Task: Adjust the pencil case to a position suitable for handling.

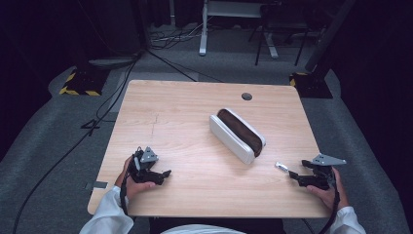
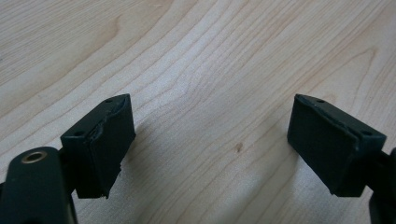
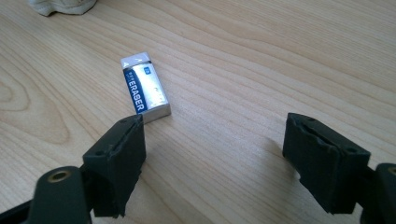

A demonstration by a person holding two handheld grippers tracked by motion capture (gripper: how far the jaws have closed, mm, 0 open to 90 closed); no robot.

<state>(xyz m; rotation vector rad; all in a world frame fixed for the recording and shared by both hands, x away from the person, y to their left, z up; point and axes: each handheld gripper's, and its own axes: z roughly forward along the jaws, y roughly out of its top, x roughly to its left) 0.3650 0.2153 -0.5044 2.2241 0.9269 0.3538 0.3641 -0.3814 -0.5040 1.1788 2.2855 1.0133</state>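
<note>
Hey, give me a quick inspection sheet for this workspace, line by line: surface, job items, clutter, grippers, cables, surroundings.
Surface: light wooden table, round hole near the far edge.
Job's things: white pencil case mid-table, open, dark inside; eraser lying flat just ahead of the right gripper.
Clutter: nothing seen.
Grippers: left gripper open over bare wood; right gripper open, eraser beside its left jaw, not between the jaws.
Cables: black cables on the floor, left and behind.
Surroundings: grey carpet; stand bases with yellow-black tape.
</note>
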